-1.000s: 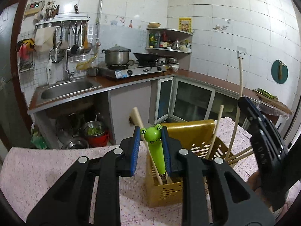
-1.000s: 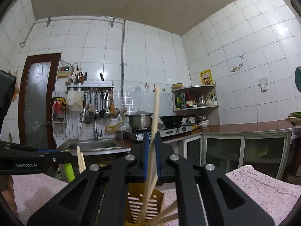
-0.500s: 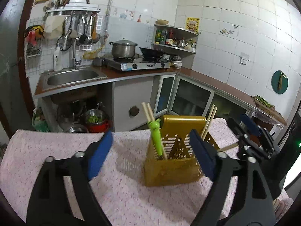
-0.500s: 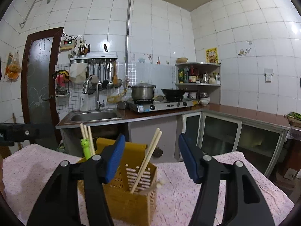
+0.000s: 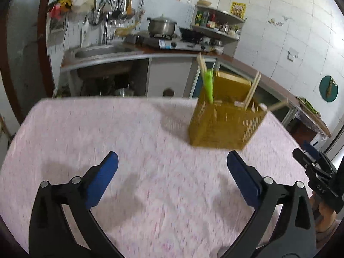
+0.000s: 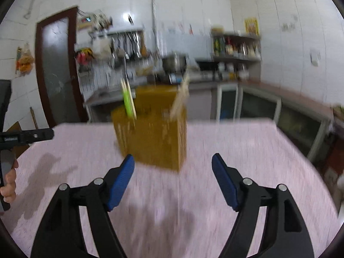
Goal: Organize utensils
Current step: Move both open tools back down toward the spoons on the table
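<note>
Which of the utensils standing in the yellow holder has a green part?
The chopsticks at the left end of the yellow holder; the chopsticks at the right are plain wood.

Very little can be read. In the left wrist view, at the lower right edge of the frame, the black body of the right gripper carries small pale embossed letters that look like "D A S"; they are tiny and the reading is uncertain. In the right wrist view, at the left edge of the frame, the black bar of the left gripper bears a short white printed word, too blurred to read. A yellow poster hangs on the white tiled wall at the upper right of the left wrist view, with red marks too small to make out.
</note>
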Action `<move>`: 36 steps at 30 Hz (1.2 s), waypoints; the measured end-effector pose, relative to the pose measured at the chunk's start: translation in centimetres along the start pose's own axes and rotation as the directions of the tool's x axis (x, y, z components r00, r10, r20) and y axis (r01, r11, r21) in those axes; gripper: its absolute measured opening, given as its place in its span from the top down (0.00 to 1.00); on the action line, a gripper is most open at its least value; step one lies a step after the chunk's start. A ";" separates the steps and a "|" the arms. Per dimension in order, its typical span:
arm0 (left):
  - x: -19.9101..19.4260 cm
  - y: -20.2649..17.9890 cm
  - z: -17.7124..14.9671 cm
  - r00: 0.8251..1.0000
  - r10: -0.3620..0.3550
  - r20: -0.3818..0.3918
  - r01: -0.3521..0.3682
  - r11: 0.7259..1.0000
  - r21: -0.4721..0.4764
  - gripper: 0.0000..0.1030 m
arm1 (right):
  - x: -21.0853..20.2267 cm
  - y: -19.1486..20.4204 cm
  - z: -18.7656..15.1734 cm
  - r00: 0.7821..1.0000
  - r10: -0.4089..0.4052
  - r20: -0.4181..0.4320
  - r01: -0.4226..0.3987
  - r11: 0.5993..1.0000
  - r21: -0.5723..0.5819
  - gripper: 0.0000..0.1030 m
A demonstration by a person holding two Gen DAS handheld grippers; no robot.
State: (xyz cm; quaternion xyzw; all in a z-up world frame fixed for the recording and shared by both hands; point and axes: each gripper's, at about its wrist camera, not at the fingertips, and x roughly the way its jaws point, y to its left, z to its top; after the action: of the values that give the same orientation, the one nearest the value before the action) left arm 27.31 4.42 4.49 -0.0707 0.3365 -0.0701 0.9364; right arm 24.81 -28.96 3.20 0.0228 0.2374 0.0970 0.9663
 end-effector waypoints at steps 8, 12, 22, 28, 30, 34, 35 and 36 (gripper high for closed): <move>-2.0 -0.8 -7.4 0.996 0.047 -0.082 -0.040 0.996 0.073 0.05 | -2.7 0.3 -6.1 0.992 -0.054 -0.114 0.061 0.997 0.055 0.29; -3.0 -0.8 -10.8 0.992 0.036 -0.121 -0.028 0.997 0.067 0.05 | -4.2 1.6 -8.9 0.982 -0.080 -0.169 0.092 0.994 0.064 0.29; -3.1 -1.3 -15.9 0.979 0.032 -0.203 -0.007 0.993 0.120 0.05 | -5.0 4.6 -12.2 0.970 -0.057 -0.238 0.058 0.998 -0.004 0.29; -2.4 -0.9 -16.4 0.972 0.023 -0.236 0.000 0.995 0.096 0.05 | -4.4 5.5 -12.7 0.961 -0.028 -0.277 0.015 0.999 -0.049 0.29; -2.1 -0.9 -16.4 0.968 0.022 -0.249 0.001 0.996 0.094 0.05 | -4.1 6.0 -12.8 0.954 -0.026 -0.297 0.003 0.997 -0.079 0.29; -1.9 -0.9 -16.5 0.968 0.019 -0.252 0.005 0.995 0.095 0.05 | -3.1 7.0 -13.1 0.936 -0.040 -0.350 -0.006 0.992 -0.129 0.29; -1.9 -0.9 -16.5 0.968 0.017 -0.252 0.007 0.995 0.095 0.05 | -2.8 7.1 -13.2 0.931 -0.040 -0.364 -0.009 0.991 -0.131 0.30; -1.9 -1.0 -16.5 0.967 0.018 -0.253 0.007 0.995 0.095 0.05 | -2.6 7.1 -13.2 0.927 -0.039 -0.374 -0.010 0.991 -0.130 0.35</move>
State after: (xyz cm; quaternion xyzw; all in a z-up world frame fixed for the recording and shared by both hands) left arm 15.21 2.42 -6.75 -0.0156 0.4498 -0.0919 0.8883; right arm 15.15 -22.57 -6.70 -0.0607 0.4114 0.1076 0.9030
